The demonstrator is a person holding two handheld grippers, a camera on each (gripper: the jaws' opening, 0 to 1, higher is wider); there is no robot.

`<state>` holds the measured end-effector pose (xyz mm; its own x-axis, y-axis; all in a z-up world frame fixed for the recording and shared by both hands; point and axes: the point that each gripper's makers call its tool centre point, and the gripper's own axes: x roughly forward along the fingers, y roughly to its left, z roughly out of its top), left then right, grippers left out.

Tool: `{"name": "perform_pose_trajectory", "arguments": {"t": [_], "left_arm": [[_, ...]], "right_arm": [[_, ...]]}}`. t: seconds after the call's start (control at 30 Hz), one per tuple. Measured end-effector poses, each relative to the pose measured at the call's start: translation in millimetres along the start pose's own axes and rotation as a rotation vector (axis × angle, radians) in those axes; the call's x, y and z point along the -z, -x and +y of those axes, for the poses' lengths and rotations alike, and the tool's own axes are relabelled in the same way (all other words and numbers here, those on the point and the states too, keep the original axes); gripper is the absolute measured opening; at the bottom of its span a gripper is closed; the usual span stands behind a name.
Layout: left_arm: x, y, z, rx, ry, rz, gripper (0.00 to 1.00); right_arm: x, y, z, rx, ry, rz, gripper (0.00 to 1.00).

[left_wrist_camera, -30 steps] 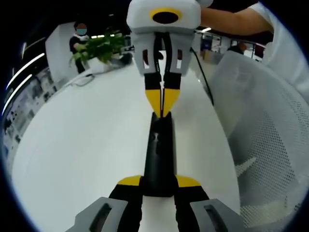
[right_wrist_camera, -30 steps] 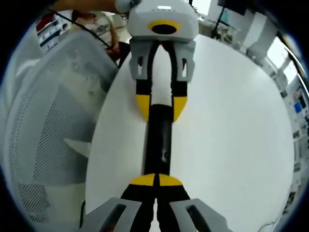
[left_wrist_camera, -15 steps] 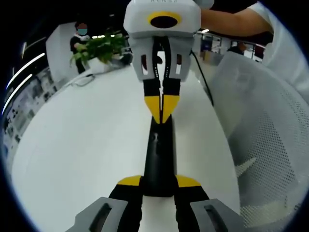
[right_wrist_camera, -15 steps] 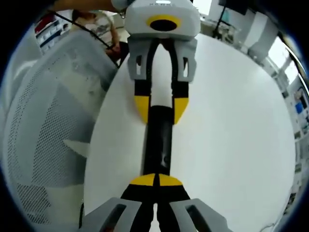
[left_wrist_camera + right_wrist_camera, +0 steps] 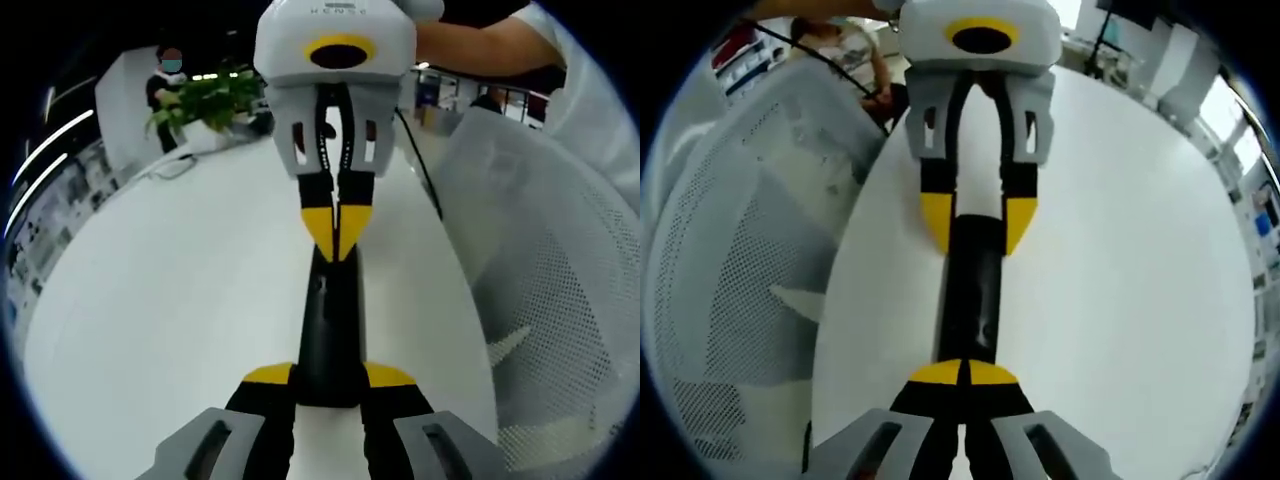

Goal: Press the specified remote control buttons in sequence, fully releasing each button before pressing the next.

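Left gripper (image 5: 328, 382) is clamped on the near end of the slim black plastic remote control (image 5: 331, 320), yellow jaw tips either side of the body, holding it steady over the round white table (image 5: 170, 300). In the right gripper view the same gripper (image 5: 978, 222) appears at the far end, tips straddling the remote control (image 5: 970, 290).

Right gripper (image 5: 962, 374) has its jaws closed together with nothing between them, used as a poker. In the left gripper view its joined yellow tips (image 5: 336, 228) sit on the far part of the remote's top face.

Change over the last second: in the left gripper view the right gripper's tips slid slightly nearer along the remote, from the far end toward the small light mark on its face. The remote hasn't shifted in the left gripper. Background plant (image 5: 205, 100) is static, so the camera didn't move.

Read: probably repositioning onto or pressing the next button. Can't tell whether the tips are pressing or just resting; button labels are too small to read. If it is a new press, the previous release looks shallow; watch for full lift-off.

White mesh chair (image 5: 540, 300) sits right of the table.
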<state>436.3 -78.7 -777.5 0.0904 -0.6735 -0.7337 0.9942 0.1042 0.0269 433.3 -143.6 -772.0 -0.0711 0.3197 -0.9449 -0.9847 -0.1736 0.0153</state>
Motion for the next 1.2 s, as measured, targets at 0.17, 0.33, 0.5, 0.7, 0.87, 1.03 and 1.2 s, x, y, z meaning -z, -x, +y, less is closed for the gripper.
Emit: {"name": "perform_pose_trajectory", "arguments": {"t": [0.17,0.33,0.5,0.7,0.87,1.03,1.2], "left_arm": [[0.0,0.0,-0.1,-0.001,0.002,-0.005,0.24],[0.1,-0.1,-0.1,-0.001,0.001,-0.008,0.24],[-0.3,-0.4,-0.4,0.004,0.0,-0.011,0.24],[-0.2,-0.4,-0.6,0.002,0.003,-0.019,0.24],[-0.6,-0.5,-1.0,0.004,0.001,-0.019,0.24],[-0.3,-0.8,-0.4,0.001,0.002,-0.019,0.24],[-0.8,-1.1,-0.5,0.001,0.002,-0.016,0.24]], "right_arm": [[0.3,-0.3,-0.2,-0.004,0.007,0.004,0.0],[0.4,-1.0,-0.8,-0.008,-0.007,0.008,0.0],[0.3,-2.0,-0.9,-0.006,-0.015,0.027,0.0],[1.1,-1.6,-1.0,-0.019,-0.03,0.002,0.0],[0.7,-2.3,-0.9,-0.019,-0.022,0.003,0.0],[1.4,-1.9,-0.9,-0.017,-0.017,0.003,0.0],[1.3,-1.8,-1.0,-0.011,-0.017,0.002,0.0]]}}
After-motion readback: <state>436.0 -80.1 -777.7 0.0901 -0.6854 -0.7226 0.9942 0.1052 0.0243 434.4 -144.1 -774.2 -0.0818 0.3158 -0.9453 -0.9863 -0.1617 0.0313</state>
